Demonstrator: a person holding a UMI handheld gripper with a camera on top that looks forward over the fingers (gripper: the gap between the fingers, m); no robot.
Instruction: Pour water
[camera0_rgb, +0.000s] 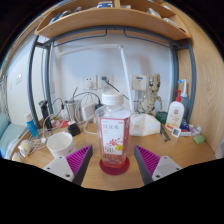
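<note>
A clear plastic bottle (114, 130) with a white cap and a pink label stands upright on a wooden desk (150, 172), its base tinted magenta. It stands between my gripper's (113, 160) two fingers, with a gap at each side. The left finger's magenta pad (80, 157) and the right one (148, 159) are spread wide, so the gripper is open. A white cup (59, 143) sits on the desk to the left of the bottle.
Behind the bottle are a metal rack (82, 108), a white lamp arm (127, 72) and a crumpled white cloth (146, 124). A white bottle with a red cap (177, 112) stands at the right. A wooden shelf (110, 22) runs overhead.
</note>
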